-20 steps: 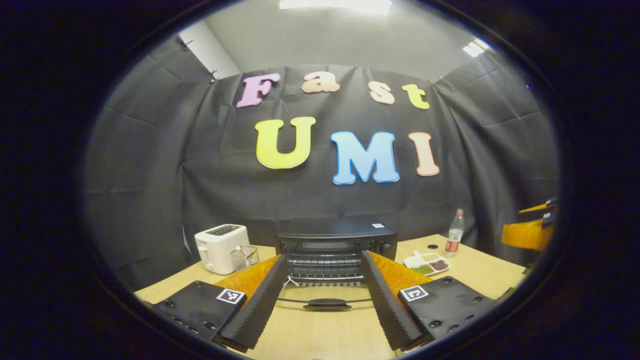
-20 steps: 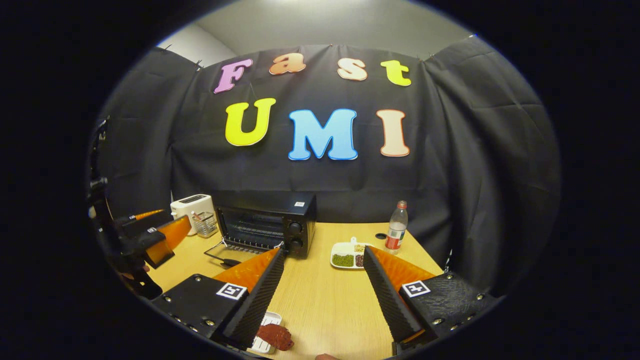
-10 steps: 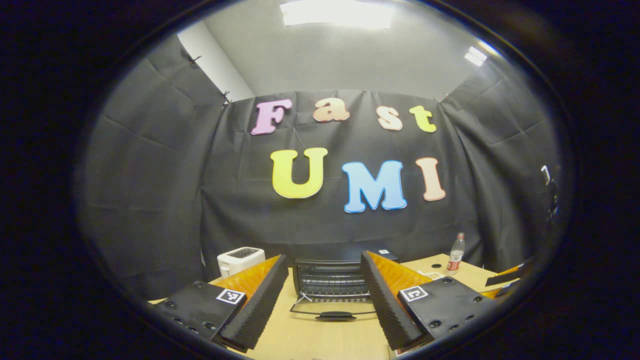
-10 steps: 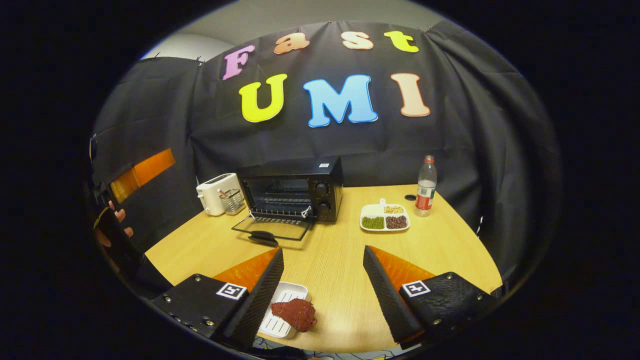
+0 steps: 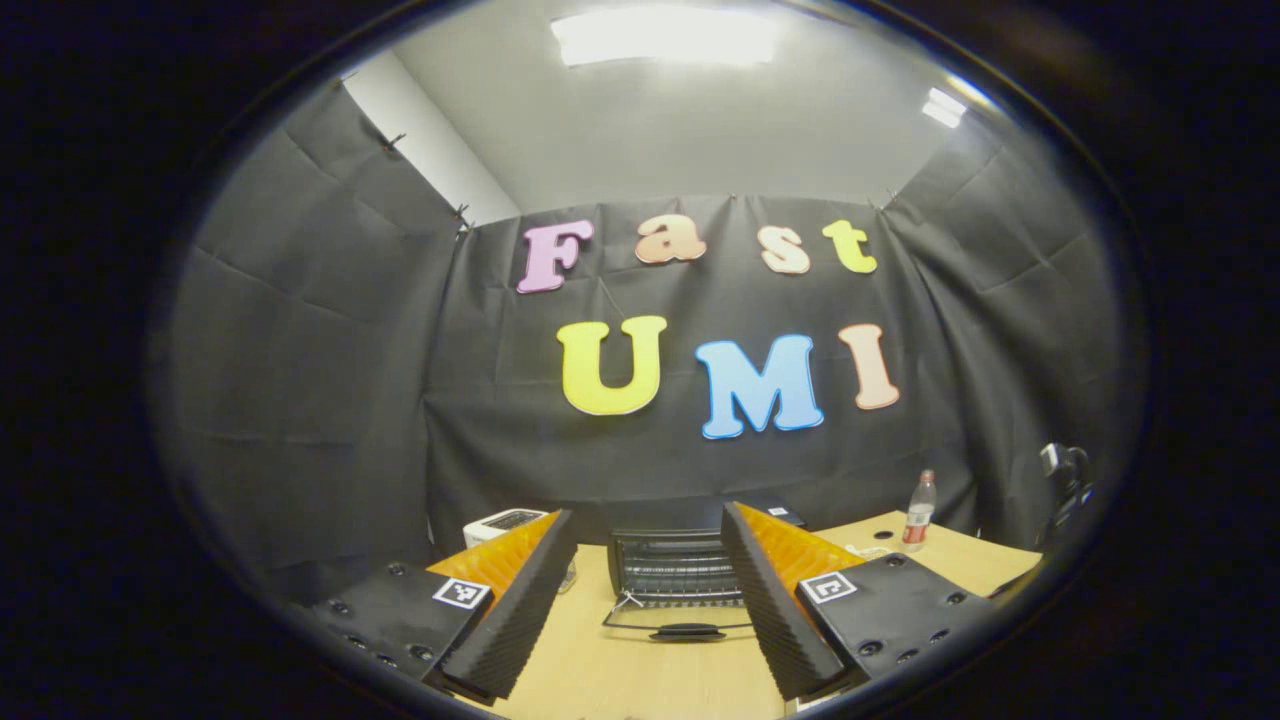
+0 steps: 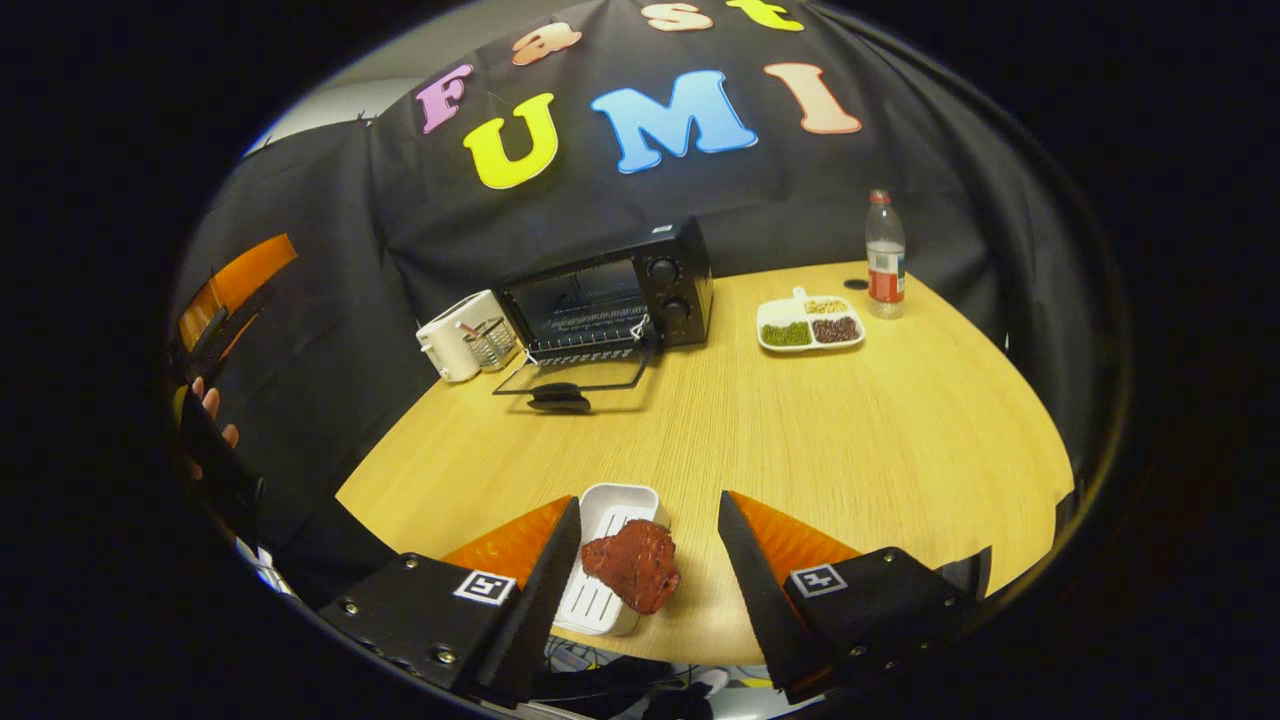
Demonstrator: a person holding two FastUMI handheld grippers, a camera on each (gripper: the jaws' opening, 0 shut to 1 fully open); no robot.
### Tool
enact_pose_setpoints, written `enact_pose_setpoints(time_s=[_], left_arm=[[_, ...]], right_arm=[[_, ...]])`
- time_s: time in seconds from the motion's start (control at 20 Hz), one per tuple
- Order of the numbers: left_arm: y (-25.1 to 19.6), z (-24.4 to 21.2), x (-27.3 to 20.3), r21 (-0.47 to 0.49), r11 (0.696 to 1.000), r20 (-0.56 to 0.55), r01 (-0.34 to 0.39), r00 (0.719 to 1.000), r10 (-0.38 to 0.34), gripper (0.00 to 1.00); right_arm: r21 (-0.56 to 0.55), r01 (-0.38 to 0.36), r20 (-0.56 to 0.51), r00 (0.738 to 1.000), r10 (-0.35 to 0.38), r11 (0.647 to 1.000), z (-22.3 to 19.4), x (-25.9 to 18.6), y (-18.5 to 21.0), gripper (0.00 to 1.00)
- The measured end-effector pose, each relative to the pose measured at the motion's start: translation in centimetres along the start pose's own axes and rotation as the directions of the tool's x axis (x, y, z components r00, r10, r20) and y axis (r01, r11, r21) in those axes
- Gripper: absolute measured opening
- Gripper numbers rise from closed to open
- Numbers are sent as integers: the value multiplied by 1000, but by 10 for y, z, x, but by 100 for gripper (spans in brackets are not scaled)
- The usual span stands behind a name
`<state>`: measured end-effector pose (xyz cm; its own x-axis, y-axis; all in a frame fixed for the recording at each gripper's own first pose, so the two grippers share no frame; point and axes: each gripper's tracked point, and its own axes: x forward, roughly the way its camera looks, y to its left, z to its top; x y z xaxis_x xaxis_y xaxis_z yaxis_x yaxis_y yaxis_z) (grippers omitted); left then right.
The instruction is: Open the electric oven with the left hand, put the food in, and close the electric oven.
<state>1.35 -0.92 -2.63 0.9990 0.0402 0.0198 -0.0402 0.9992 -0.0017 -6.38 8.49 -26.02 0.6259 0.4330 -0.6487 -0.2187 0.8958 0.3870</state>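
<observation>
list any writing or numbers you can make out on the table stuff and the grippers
No words or numbers are legible.
bottle: the print on its red label is too small to read.
oven: the white sticker on top and the marks by the knobs are too small to read.
left gripper and right gripper: square black-and-white code tags, patterns rather than words.

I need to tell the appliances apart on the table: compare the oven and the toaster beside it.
The oven is black; the toaster is white. The oven is the larger and wider box; the toaster is small and compact. The oven has a front door, folded down flat onto the table, and two knobs; the toaster has slots in its top. Both stand upright at the table's far edge against the cloth wall.
</observation>
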Motion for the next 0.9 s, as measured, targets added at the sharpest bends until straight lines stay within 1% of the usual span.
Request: enact_pose_setpoints(time_s=[0.05,0.1,0.3,0.35,0.4,0.45,0.55,0.6,0.7,0.75,0.8,0.85,0.9], left_arm=[[2,1,-3,-2,1000,3,-5,1000,5,93],[4,2,-5,-2,1000,5,-11,1000,11,100],[10,6,-13,2,999,9,-32,999,32,99],[11,6,-15,3,999,11,-36,999,36,99],[12,8,-16,6,999,13,-39,999,39,99],[14,9,-18,10,999,16,-44,999,43,99],[15,11,-21,18,999,21,-48,999,48,99],[15,12,-22,18,999,19,-47,999,46,96],[13,8,-23,9,999,13,-48,999,48,96],[13,7,-22,4,999,10,-49,999,49,96],[12,6,-22,2,999,10,-52,999,52,96],[11,7,-21,1,999,12,-52,999,52,94],[9,8,-22,1,999,15,-49,999,49,99]], right_arm=[[8,-4,-21,1000,4,1000,-6,2,0,84],[13,-6,-35,999,7,1000,-10,4,0,84],[51,-12,-82,997,16,999,-23,12,-3,84],[74,-7,-95,995,14,997,-29,16,-5,77],[104,-20,-114,993,32,994,-32,17,-4,69],[137,-26,-131,990,44,990,-35,21,-3,66],[196,-53,-157,984,85,979,-40,22,1,66],[216,-61,-171,980,99,974,-42,22,2,66],[239,-64,-180,978,109,969,-42,21,2,66],[254,-54,-180,978,102,966,-41,22,-2,52],[276,-69,-190,974,124,959,-42,22,1,30],[287,-63,-200,972,124,956,-46,21,0,30],[326,-70,-192,971,139,943,-41,8,-2,30]])
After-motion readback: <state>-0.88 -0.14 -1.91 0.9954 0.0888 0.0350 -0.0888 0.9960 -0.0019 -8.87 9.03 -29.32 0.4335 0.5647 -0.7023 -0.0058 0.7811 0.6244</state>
